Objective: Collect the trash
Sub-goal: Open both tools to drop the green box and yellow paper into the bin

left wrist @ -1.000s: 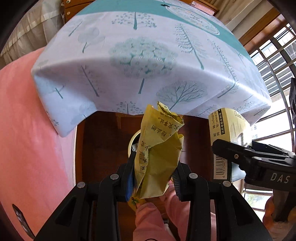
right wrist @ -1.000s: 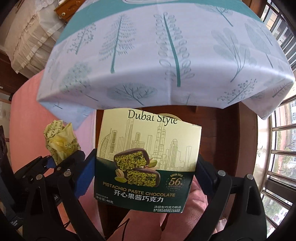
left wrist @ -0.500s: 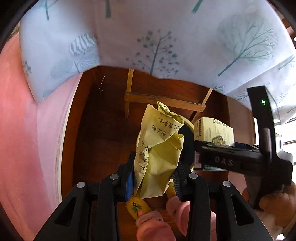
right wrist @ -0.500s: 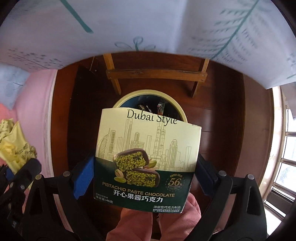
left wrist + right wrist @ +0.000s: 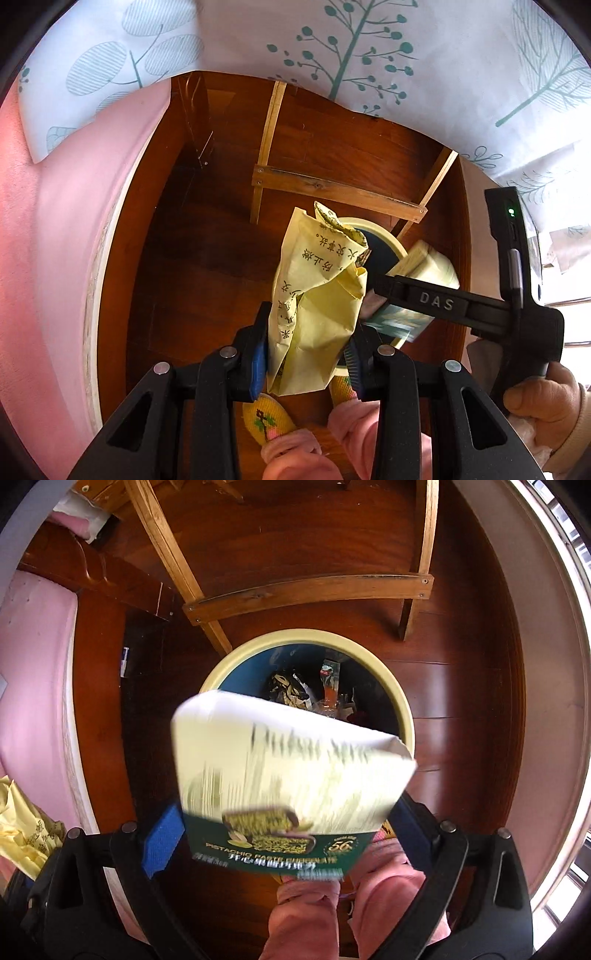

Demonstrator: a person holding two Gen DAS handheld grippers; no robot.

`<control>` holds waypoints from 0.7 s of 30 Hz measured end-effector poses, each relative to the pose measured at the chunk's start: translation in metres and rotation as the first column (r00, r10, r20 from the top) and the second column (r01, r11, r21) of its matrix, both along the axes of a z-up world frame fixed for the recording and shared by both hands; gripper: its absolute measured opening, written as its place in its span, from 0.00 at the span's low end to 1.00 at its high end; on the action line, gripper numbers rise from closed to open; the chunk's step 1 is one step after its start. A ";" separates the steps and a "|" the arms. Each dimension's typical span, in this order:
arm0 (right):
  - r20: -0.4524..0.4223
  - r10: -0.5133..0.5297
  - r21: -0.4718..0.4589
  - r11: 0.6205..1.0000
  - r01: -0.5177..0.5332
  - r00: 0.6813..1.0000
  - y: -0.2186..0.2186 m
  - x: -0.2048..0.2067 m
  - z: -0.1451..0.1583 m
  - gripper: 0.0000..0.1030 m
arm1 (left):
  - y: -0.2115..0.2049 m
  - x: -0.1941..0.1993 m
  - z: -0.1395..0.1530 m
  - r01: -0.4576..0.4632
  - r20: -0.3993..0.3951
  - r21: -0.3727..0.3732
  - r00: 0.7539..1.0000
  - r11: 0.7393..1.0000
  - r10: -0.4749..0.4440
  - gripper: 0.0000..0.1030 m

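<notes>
We see the change at once: half a second ago the box [image 5: 291, 775] sat sharp and square between the right gripper's [image 5: 284, 830] pads; now it is blurred and tipped forward, with a gap beside the blue left pad [image 5: 162, 842]. We judge those jaws have opened and the box is dropping toward the bin [image 5: 402, 705], whose rim lies at twelve o'clock from it. The bin already holds wrappers. The left gripper [image 5: 306, 354] is still clamped on the yellow wrapper [image 5: 317, 306], with the bin at about one o'clock behind it. That piece goes next, we reckon.
</notes>
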State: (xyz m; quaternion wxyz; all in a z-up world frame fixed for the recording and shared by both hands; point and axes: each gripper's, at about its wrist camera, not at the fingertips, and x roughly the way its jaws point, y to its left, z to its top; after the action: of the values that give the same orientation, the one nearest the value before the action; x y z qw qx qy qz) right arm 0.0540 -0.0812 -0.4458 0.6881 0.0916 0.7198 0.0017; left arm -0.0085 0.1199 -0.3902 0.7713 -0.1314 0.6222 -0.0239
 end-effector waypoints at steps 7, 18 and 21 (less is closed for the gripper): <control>0.021 0.004 0.061 0.998 -0.005 1.000 -0.008 0.002 0.006 0.94 | -0.010 0.013 -0.001 0.017 -0.012 0.007 1.000 1.000 -0.017 0.33; 0.081 -0.010 -0.051 0.999 0.014 0.997 -0.037 -0.007 0.027 0.94 | -0.060 0.031 -0.027 0.098 -0.058 -0.018 0.993 0.995 -0.098 0.34; 0.084 -0.026 -0.082 0.996 0.033 0.996 -0.051 -0.009 0.028 0.94 | -0.078 0.036 -0.034 0.129 -0.070 -0.026 0.989 0.991 -0.131 0.34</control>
State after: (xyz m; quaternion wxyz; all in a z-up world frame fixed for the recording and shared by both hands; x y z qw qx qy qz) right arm 0.0450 -0.1322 -0.4176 0.7206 0.0734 0.6886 -0.0347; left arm 0.0279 0.0422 -0.4238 0.7439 -0.0996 0.6564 -0.0763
